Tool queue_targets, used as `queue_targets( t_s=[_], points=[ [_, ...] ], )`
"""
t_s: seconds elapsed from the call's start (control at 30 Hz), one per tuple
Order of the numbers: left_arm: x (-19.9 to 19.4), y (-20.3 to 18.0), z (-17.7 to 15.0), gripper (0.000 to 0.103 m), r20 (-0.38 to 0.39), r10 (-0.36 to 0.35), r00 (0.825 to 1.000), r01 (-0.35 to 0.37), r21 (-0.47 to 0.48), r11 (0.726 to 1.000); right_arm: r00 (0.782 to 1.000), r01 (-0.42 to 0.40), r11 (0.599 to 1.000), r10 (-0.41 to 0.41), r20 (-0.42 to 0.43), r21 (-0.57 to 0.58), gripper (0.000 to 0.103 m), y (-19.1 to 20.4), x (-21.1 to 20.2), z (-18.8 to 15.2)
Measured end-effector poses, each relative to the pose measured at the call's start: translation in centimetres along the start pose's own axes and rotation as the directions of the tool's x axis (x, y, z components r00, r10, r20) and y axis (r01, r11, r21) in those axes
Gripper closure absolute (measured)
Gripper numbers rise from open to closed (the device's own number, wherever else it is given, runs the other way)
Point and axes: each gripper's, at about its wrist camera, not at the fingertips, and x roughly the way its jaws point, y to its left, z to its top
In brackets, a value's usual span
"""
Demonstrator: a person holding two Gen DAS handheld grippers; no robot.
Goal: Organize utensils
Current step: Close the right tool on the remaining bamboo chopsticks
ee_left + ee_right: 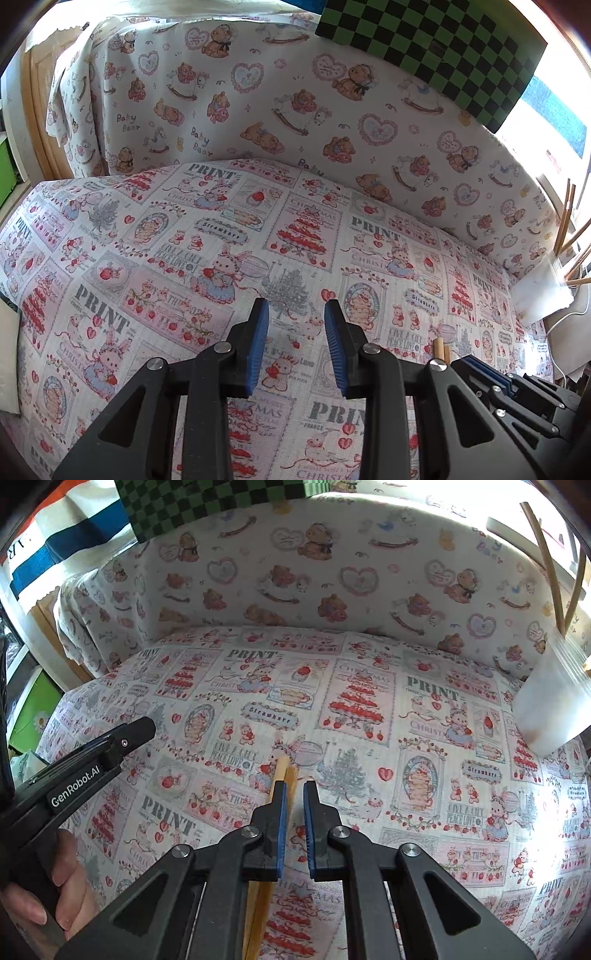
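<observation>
We see a table covered with a printed cloth (155,236), full of red trees, rabbits and the word PRINT. Behind it, a second cloth with bears and hearts (258,96) hangs as a back wall. A green and black chequered board (424,48) leans over its upper edge.

The left gripper (296,304) hovers over the cloth with its two blue pads spread apart. Only the bare cloth shows between them, so it carries nothing. In the right wrist view we see this same tool from the side at the left edge, with a hand (70,878) closed around its handle.

The right gripper (295,786) stands close beside the left one, on its right. Its pads are drawn almost together, and only a thin slit of cloth shows between them. A pair of wooden chopsticks (282,770) runs along the tool. Their ends come out past the fingertips, and their length goes down behind the finger on the picture's left. They show again lower, under the body of the tool. We cannot tell whether the pads really pinch them or whether the sticks only lie on the cloth below. In the left wrist view their two ends show just beside the tip of the right gripper.

At the far right side of the table stands a cloudy plastic cup (554,709). More chopsticks (550,572) stand inside it, leaning outward in different directions.
</observation>
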Motion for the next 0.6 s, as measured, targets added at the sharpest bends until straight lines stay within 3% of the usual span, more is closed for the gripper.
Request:
queue_targets(
  t_s=[0.1, 0.2, 0.47, 0.6],
  points=[
    [0.0, 0.1, 0.0, 0.073, -0.004, -0.006, 1.0, 0.006, -0.003, 1.0, 1.0, -0.012, 1.0, 0.012, 0.008, -0.011, 0.093, 0.5, 0.1, 0.0],
    [0.0, 0.1, 0.0, 0.07, -0.006, 0.003, 1.0, -0.003, -0.007, 1.0, 0.998, 0.056, 0.998, -0.056, -0.018, -0.01, 0.093, 0.7, 0.5, -0.2],
    [0.1, 0.1, 0.0, 0.066, -0.014, -0.006, 1.0, 0.006, -0.012, 1.0, 0.996, 0.056, 0.997, -0.06, -0.064, -0.054, 0.091, 1.3, -0.1, -1.0],
    [0.0, 0.5, 0.0, 0.065, -0.016, -0.023, 1.0, 0.023, -0.034, 0.999, 0.99, 0.095, 0.995, -0.095, -0.1, 0.002, 0.091, 1.6, -0.1, -0.9]
  ],
)
